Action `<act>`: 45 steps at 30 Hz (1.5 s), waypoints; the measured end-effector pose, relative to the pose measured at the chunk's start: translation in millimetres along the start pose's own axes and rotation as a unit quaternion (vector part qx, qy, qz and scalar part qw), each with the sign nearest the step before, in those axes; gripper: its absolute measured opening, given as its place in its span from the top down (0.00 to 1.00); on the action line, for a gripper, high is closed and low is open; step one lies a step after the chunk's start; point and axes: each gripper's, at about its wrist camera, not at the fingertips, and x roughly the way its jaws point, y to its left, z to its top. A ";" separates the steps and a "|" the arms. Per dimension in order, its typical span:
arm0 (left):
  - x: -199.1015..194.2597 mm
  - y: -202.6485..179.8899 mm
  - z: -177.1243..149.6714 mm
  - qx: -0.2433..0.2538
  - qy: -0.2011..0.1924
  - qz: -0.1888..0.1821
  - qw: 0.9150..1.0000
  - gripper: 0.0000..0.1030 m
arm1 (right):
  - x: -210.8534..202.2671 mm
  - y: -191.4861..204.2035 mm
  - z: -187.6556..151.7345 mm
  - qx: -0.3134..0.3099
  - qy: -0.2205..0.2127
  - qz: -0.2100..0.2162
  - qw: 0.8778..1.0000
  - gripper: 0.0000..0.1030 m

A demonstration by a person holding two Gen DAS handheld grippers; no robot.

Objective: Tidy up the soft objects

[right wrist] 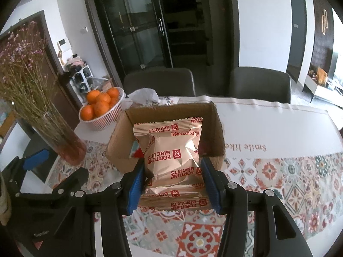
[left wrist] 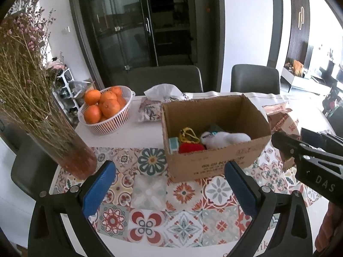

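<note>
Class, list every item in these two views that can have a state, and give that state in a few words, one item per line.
cardboard box: open, partly filled with soft items
biscuit packet: sealed, clamped, held off the table
right gripper: shut on the biscuit packet
left gripper: open, holding nothing
basket: full of oranges
glass vase: upright, holding dried flowers
cabinet doors: shut

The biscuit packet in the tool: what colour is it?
Pale beige biscuit packet with red lettering, clearest in the right wrist view.
</note>
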 end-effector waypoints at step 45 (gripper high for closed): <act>95.3 13.0 41.2 -0.002 0.034 0.023 0.999 0.00 | 117.9 -23.2 46.6 0.022 0.076 -0.065 0.995 0.30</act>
